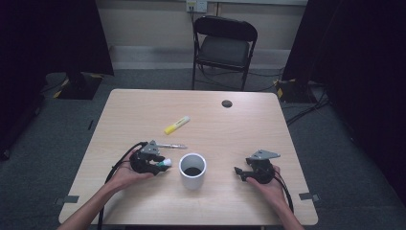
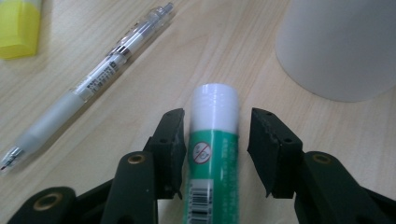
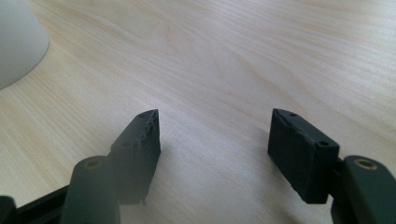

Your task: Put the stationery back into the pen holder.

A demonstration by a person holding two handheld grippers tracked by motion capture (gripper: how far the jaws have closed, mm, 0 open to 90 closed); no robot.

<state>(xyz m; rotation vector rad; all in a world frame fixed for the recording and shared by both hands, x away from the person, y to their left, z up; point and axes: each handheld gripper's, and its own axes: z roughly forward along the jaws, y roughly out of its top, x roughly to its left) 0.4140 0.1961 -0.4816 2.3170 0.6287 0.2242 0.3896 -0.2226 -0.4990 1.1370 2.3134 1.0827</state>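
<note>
Right between the jaws of the left gripper (image 2: 215,140) lies a glue stick (image 2: 214,154), green-bodied with a white cap. Its long axis runs straight along the gripper's own line, cap end pointing forward and away from the hand, barcode end back toward the hinge. One jaw sits against its side while the other stands a little off, with a gap showing, so the jaws are parted around the stick rather than pressing it from both sides. In the high view the same glue stick (image 1: 164,163) shows its white tip poking out of the left gripper (image 1: 160,165) toward the white cup (image 1: 192,170), which stands just beside it near the table's front middle. The stick is low over the wooden table (image 1: 249,124); whether it rests on the surface I cannot tell.

Just ahead and to one side of the cap lies a clear mechanical pencil (image 2: 88,84), set at a slant to the stick and apart from it. Farther off is a yellow highlighter (image 1: 176,124).

On the far side of the cup, the right gripper (image 1: 242,172) is held low over bare wood, its jaws spread wide with nothing between them.
</note>
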